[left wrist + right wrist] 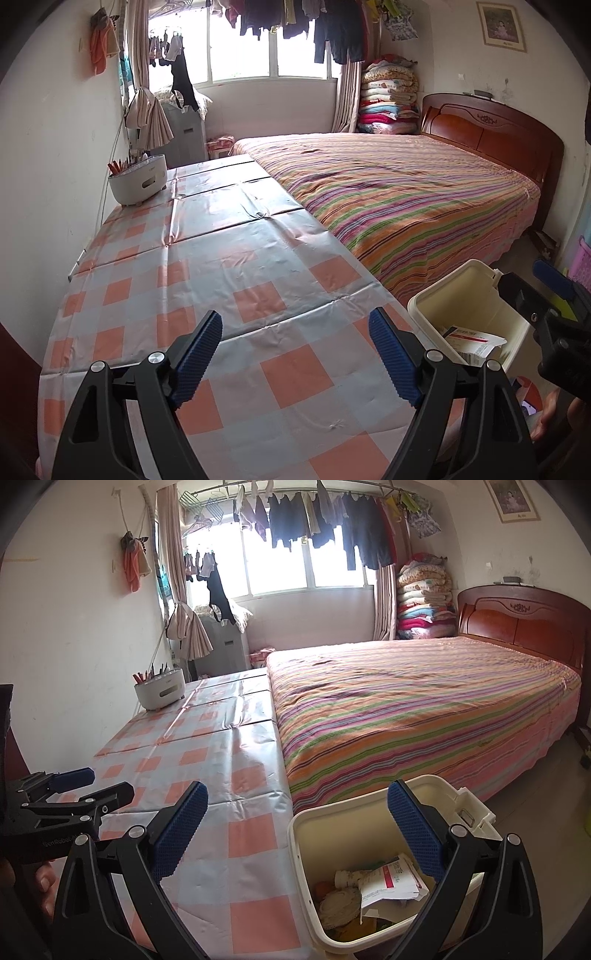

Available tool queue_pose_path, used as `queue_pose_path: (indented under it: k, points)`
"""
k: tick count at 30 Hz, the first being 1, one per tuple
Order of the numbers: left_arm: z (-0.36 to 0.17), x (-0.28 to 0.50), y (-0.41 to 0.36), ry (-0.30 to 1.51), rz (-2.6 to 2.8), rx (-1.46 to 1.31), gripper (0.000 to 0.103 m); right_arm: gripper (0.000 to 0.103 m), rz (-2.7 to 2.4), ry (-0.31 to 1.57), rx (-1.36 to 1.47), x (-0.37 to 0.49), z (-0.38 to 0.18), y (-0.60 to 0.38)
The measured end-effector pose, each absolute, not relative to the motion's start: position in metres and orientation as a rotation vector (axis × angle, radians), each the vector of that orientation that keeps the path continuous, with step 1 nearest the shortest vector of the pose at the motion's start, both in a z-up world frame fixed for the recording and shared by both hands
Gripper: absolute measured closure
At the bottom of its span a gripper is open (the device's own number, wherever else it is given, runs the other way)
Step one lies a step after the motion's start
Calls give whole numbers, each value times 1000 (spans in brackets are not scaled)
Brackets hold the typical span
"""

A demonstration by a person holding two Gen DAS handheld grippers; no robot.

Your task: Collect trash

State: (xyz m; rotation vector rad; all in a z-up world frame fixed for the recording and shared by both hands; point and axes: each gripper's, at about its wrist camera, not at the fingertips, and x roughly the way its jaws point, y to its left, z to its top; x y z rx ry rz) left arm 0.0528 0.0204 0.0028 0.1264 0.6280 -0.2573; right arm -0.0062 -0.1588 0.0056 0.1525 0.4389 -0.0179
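Note:
A cream plastic bin (301,853) stands off the table's right edge, beside the bed. Inside it lie a crumpled white-and-pink paper box (391,884), a small white bottle (347,878), and other scraps. In the left wrist view the same bin (424,301) shows a white paper box (471,341) inside. My left gripper (295,356) hangs open over the checked tablecloth (207,280), nothing between its blue pads. My right gripper (297,834) is open too, its right finger above the bin's mouth and its left over the table. Neither holds anything.
A white oval holder (138,182) with pens stands at the table's far left by the wall. A bed with a striped cover (399,195) runs along the table's right side. A grey cabinet (186,133) stands under the window. A pink crate (580,264) sits at the right edge.

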Motion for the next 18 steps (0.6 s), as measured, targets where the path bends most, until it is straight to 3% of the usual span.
queue_pose_path:
  k: [18]
  points:
    - [-2,56,10,651,-254,194,23,7,-8,448,162,-4,6,-154]
